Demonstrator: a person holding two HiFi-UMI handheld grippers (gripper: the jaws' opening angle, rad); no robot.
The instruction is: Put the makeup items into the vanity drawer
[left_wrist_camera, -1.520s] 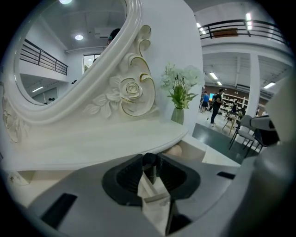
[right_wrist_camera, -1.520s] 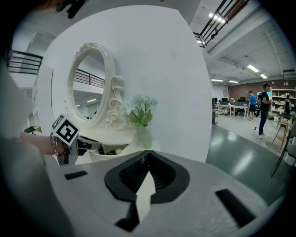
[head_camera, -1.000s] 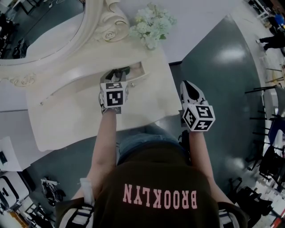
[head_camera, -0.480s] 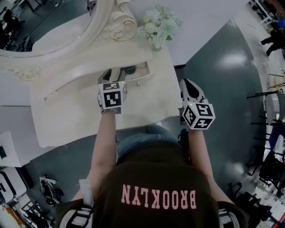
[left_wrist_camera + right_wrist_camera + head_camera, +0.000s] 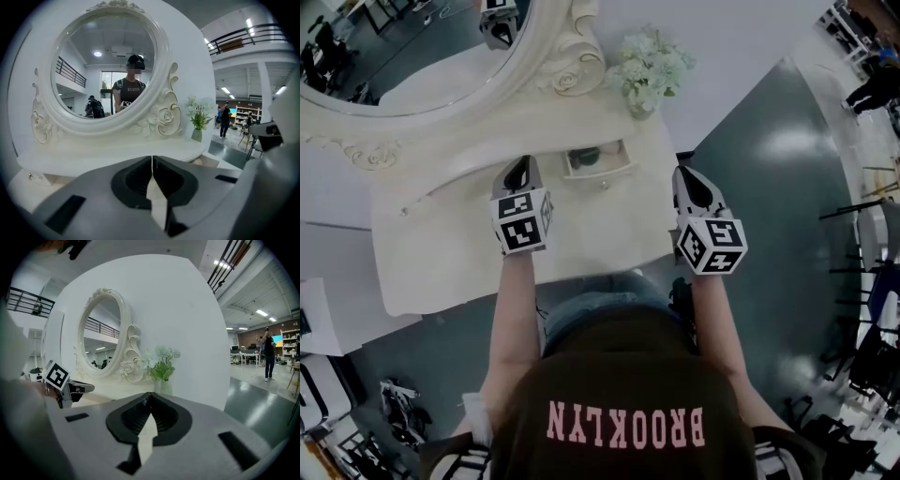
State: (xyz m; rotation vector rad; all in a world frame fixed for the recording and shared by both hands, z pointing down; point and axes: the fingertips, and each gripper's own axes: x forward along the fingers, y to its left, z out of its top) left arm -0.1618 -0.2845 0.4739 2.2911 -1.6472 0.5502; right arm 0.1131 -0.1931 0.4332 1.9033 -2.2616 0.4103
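The cream vanity table (image 5: 450,253) has a small drawer (image 5: 602,172) pulled open at its right end. A dark green makeup item (image 5: 584,156) lies inside it. My left gripper (image 5: 517,171) hovers over the tabletop just left of the drawer; its jaws have just been closing and are now shut with nothing between them (image 5: 152,161). My right gripper (image 5: 686,180) hangs off the table's right edge, shut and empty (image 5: 149,398). The right gripper view also shows the left gripper (image 5: 78,389) beside the mirror.
A large oval mirror (image 5: 422,56) in a carved frame stands at the back of the vanity. A vase of pale flowers (image 5: 649,70) sits at the back right, just behind the drawer. Grey floor (image 5: 769,187) lies to the right of the table.
My left gripper has drawn back out of the drawer to the left and its jaws have shut. The dark green item now lies uncovered in the drawer. The right gripper shifted slightly.
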